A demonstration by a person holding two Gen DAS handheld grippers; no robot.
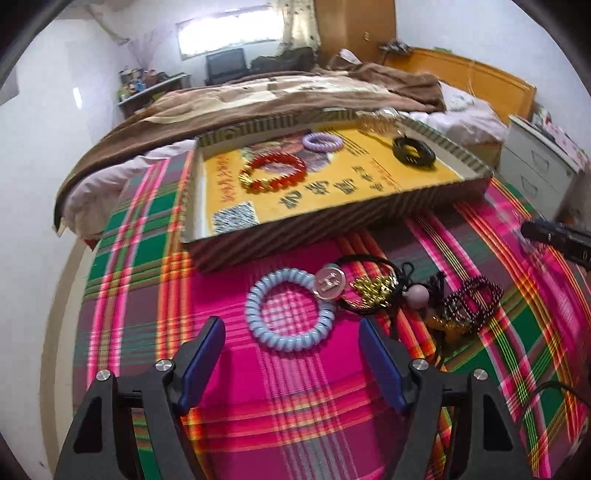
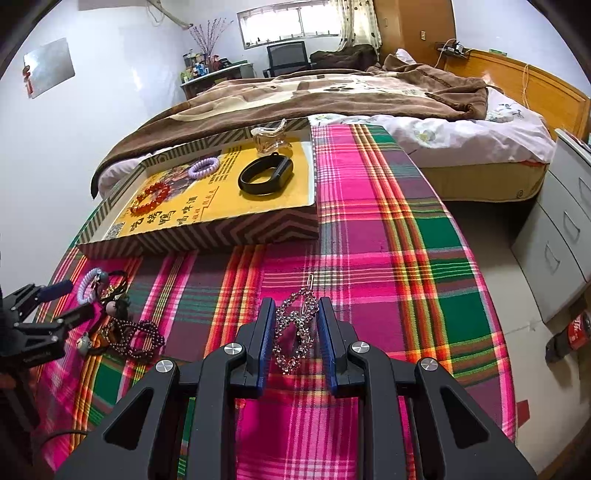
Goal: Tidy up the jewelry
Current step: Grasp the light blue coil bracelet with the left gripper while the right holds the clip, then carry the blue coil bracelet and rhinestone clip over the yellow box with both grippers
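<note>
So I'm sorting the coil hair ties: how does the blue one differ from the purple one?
The blue hair tie lies on the plaid cloth, outside the box, just ahead of the open left gripper. The purple hair tie is already in the box and looks smaller. Both are spiral coils lying flat.

This is a bedroom in a home. A big bed (image 2: 424, 136) fills the back of the room, with a brown blanket (image 2: 295, 99) on it and a wooden headboard (image 2: 535, 88). A window (image 2: 291, 22) with a curtain (image 2: 364, 22) lets in light. A chair (image 2: 288, 55) stands under it. A shelf (image 2: 218, 74) beside it holds bottles. White drawers (image 2: 561, 236) stand near the bed.
</note>
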